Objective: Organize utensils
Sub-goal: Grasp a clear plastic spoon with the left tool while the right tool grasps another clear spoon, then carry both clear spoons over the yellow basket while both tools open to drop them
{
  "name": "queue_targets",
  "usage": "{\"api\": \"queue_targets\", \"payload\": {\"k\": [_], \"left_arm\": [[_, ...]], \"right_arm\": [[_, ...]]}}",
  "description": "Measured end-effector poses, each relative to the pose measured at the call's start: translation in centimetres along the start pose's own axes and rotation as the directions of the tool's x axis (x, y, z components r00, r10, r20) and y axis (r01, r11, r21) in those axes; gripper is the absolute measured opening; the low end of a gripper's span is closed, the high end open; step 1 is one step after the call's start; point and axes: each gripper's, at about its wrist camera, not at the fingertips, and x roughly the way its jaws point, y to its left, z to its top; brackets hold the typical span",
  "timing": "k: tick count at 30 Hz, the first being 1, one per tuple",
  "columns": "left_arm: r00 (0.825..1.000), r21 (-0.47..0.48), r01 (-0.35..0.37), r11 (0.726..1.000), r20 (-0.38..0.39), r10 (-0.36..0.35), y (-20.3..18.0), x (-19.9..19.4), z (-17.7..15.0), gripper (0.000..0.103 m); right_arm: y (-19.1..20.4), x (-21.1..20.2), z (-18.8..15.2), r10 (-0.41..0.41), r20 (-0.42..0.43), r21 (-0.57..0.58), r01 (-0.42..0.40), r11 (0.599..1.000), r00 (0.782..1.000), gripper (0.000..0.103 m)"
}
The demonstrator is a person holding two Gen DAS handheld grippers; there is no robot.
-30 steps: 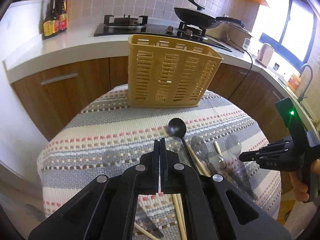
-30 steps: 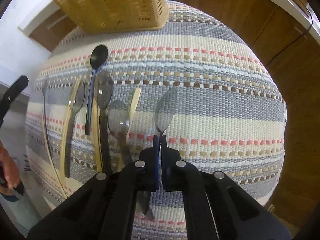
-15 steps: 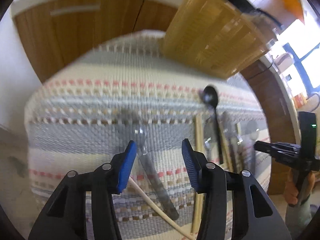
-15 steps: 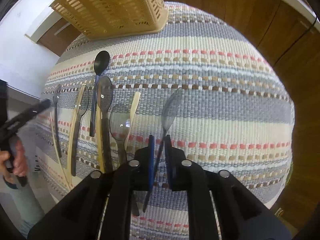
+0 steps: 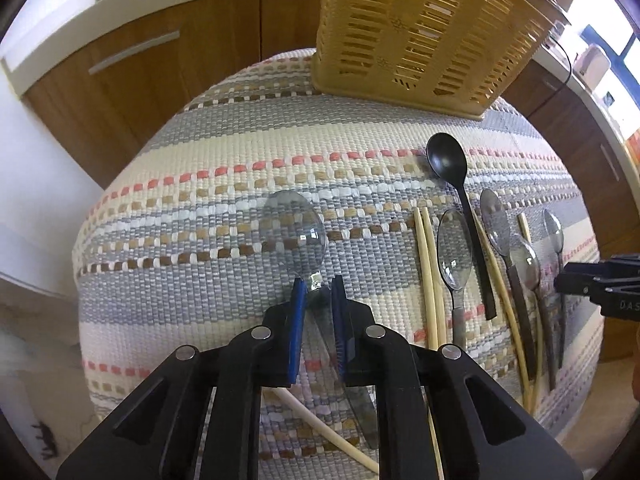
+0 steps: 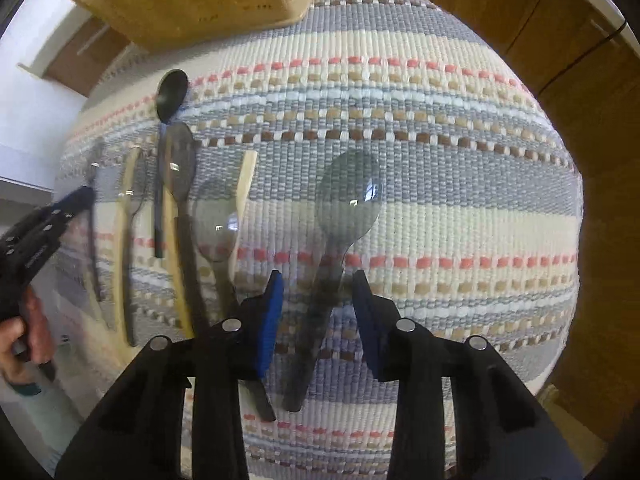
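- Our left hand-held gripper (image 5: 316, 288) has just been closing; its blue pads now sit at the neck of a clear, see-through plastic spoon (image 5: 296, 232), which lies apart from the others on the striped woven cloth (image 5: 192, 216). The pads look pressed to the neck, so we judge it gripped.
- Our right hand-held gripper (image 6: 318, 280) has just been opening; its jaws stand apart around the handle of a second clear plastic spoon (image 6: 348, 200) without touching it. That spoon lies flat on the cloth.
- Between the two lie a black plastic spoon (image 5: 448, 160), pale wooden chopsticks (image 5: 426, 264) and more spoons in a row.
- The slotted yellow plastic basket (image 5: 424, 28) stands at the far edge, well apart.
- Handling, as we judge it: these spoons are light, thin, smooth and likely slippery. Take the narrow neck or handle, not the bowl, and squeeze gently, since the plastic may flex or crack.
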Motion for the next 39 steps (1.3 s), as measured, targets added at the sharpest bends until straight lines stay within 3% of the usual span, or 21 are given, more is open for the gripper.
{"api": "queue_targets", "payload": {"k": [2,5,8,13,17,20,23,24,26,28,29,31,33,35,39], "left_arm": [[1.000,0.022,-0.026,0.999,0.014,0.025,-0.7,-0.1,-0.2,0.011],[0.998,0.036,-0.031,0.999,0.064,0.029,-1.7,-0.8,-0.2,0.004],[0.989,0.019,0.061,0.998,0.136,-0.063,-1.5,-2.2,-0.4,0.000],[0.953,-0.002,0.162,0.987,0.259,-0.156,-0.7,-5.3,-0.8,0.000],[0.905,0.020,0.197,0.980,0.382,-0.190,-1.2,-8.7,0.0,0.000],[0.852,0.047,0.210,0.977,0.481,-0.206,-1.5,-11.8,1.2,0.000],[0.776,0.071,0.204,0.976,0.597,-0.205,-2.7,-15.5,3.1,0.000],[0.749,0.080,0.201,0.976,0.630,-0.205,-3.0,-16.4,3.8,0.000],[0.696,0.089,0.173,0.981,0.694,-0.186,-3.9,-17.9,5.6,0.000],[0.651,0.093,0.148,0.985,0.740,-0.168,-4.7,-18.6,7.1,0.000],[0.628,0.083,0.134,0.987,0.764,-0.150,-5.0,-18.8,8.1,0.000],[0.595,0.066,0.102,0.993,0.795,-0.114,-5.5,-18.3,9.5,0.000],[0.559,0.059,0.082,0.995,0.824,-0.095,-5.7,-17.7,10.8,0.000],[0.542,0.048,0.090,0.995,0.836,-0.089,-5.4,-16.6,11.9,0.000],[0.525,0.015,0.091,0.996,0.849,-0.061,-4.5,-14.4,14.1,0.000]], "right_arm": [[1.6,0.6,0.2,-0.076,0.001,-0.027,0.076,0.997,0.997,0.013],[2.8,1.0,0.4,-0.094,-0.001,-0.056,0.094,0.994,0.996,0.010],[2.8,0.8,0.2,-0.069,0.020,-0.058,0.070,0.996,0.997,0.010],[0.9,-2.3,-1.9,0.008,0.126,-0.069,0.001,0.998,0.992,0.010],[0.8,-5.5,-2.6,0.072,0.264,-0.099,-0.048,0.994,0.962,0.010],[1.1,-9.5,-2.7,0.121,0.416,-0.138,-0.069,0.988,0.901,0.010],[0.9,-13.1,-1.9,0.168,0.548,-0.163,-0.092,0.982,0.819,0.010],[1.0,-14.5,-1.5,0.186,0.596,-0.171,-0.102,0.980,0.781,0.010],[1.1,-16.5,0.2,0.210,0.650,-0.178,-0.122,0.976,0.731,0.010],[0.3,-18.7,1.6,0.216,0.715,-0.171,-0.134,0.976,0.664,0.010],[0.0,-19.1,2.1,0.216,0.732,-0.165,-0.140,0.976,0.646,0.010],[-0.2,-19.9,3.7,0.217,0.772,-0.151,-0.159,0.976,0.597,0.010],[-0.8,-20.4,5.3,0.197,0.823,-0.132,-0.157,0.979,0.533,0.010],[-1.1,-19.8,7.3,0.168,0.848,-0.097,-0.164,0.982,0.502,0.010],[-1.1,-19.2,10.4,0.092,0.887,-0.029,-0.145,0.989,0.452,0.010]]}}
